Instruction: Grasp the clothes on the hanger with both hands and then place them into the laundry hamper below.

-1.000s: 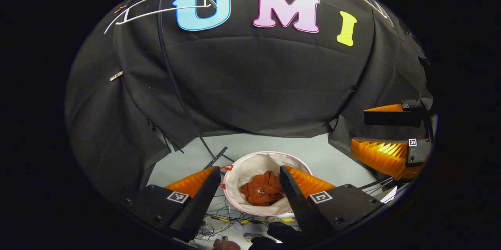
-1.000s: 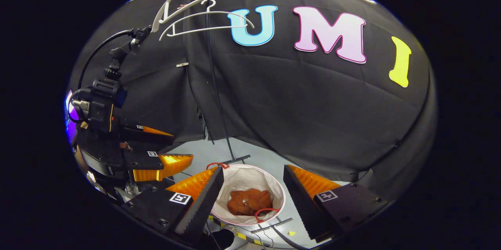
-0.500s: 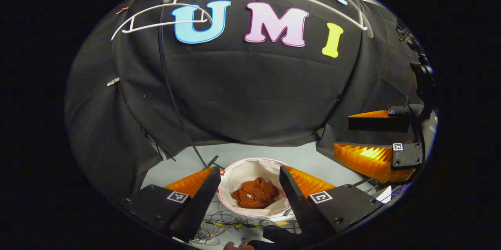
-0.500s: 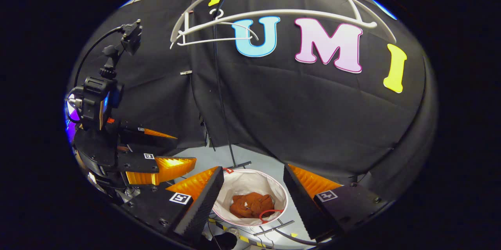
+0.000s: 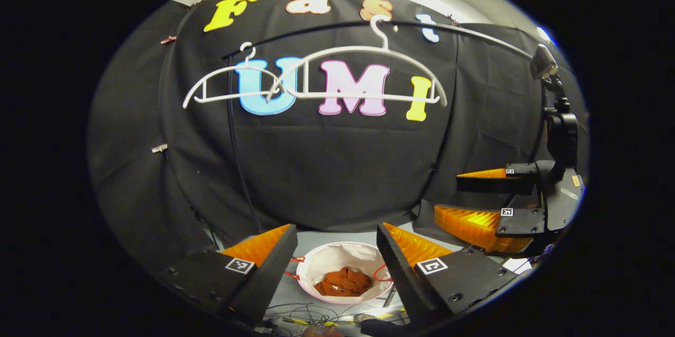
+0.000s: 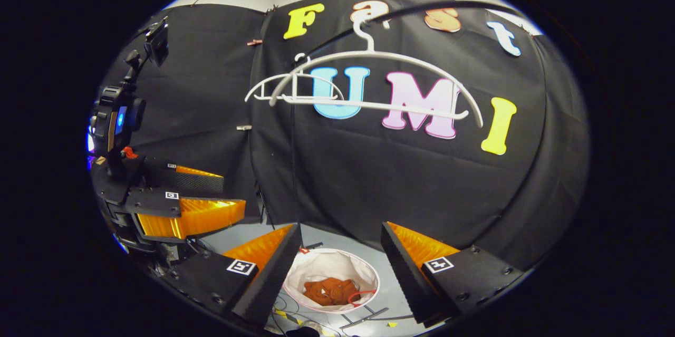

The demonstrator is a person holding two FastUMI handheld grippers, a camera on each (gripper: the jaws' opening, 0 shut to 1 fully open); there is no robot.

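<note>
Gaping wide and empty, each gripper [image 5: 336,234] [image 6: 340,231] hangs well above the hamper [image 5: 316,266] rim.

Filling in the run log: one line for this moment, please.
left tongs: open, empty | right tongs: open, empty | rust-orange garment: in white laundry hamper | white hangers: bare on rail

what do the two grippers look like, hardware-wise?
Both match: the left gripper and right gripper have two wedge-shaped, ribbed fingers on black bodies, with a square black-and-white marker tag at each finger base. Each carries a black camera on a jointed stalk behind it.
</note>
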